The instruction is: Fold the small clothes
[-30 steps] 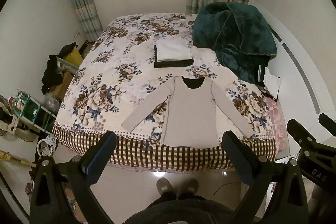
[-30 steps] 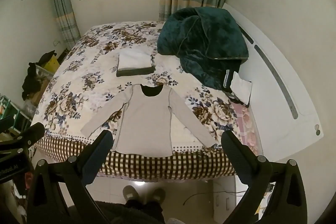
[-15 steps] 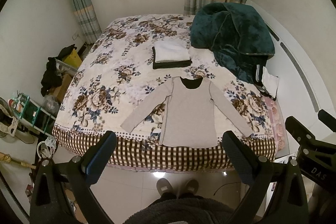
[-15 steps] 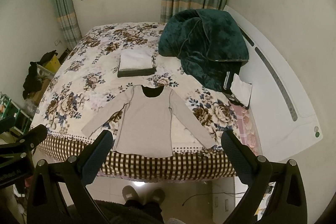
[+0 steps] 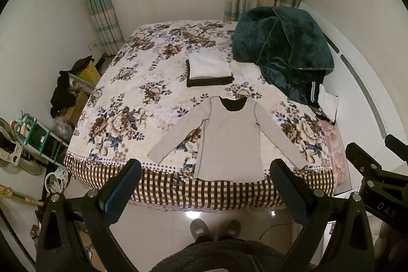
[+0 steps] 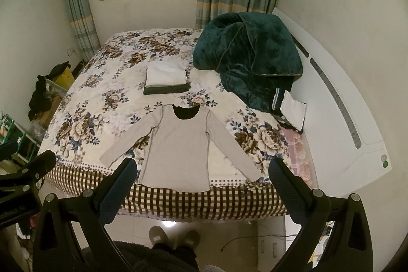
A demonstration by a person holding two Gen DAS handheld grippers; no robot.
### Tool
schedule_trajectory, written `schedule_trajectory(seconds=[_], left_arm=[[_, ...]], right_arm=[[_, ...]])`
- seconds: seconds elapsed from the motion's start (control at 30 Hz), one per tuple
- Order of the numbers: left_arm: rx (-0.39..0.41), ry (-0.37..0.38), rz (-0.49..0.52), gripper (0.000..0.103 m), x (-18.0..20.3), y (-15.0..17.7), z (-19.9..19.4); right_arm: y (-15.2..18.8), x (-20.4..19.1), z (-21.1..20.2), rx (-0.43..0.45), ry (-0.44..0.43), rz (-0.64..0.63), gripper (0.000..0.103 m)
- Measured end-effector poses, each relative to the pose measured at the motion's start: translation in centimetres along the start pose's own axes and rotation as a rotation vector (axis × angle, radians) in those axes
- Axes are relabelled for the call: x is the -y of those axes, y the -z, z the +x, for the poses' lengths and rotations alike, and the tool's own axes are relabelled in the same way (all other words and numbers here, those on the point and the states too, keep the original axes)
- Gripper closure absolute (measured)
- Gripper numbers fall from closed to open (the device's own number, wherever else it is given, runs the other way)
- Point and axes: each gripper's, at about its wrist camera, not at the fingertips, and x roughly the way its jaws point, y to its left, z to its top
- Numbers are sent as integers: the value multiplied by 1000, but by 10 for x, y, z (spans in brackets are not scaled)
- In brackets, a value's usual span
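Note:
A grey long-sleeved top [image 5: 229,139] lies flat, front up, sleeves spread, at the near edge of the floral bed [image 5: 142,83]; it also shows in the right wrist view [image 6: 178,147]. Behind it sits a folded pile, white on dark [image 5: 207,69], also in the right wrist view [image 6: 165,79]. My left gripper [image 5: 205,170] is open and empty, held high above the floor in front of the bed. My right gripper [image 6: 201,170] is open and empty beside it, and its body shows at the right of the left wrist view [image 5: 377,185].
A dark green blanket [image 5: 283,50] is heaped at the bed's far right by the white headboard [image 6: 339,98]. Boxes, dark clothes and a shelf [image 5: 63,98] stand left of the bed. The person's slippered feet [image 5: 215,228] stand on the tiled floor.
Both grippers have risen and drawn back slightly, so the bed sits a little lower in view. The top and the folded pile have not moved.

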Motion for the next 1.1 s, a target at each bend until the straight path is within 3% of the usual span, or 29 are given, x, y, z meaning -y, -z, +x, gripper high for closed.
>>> schedule_trajectory(seconds=[0.5, 1.1], left_arm=[[13, 10, -9, 1, -7, -17, 0], [23, 9, -16, 0, -9, -8, 5]], right_arm=[[-3, -4, -5, 3, -3, -1, 0], [-4, -8, -10, -6, -14, -5, 0]])
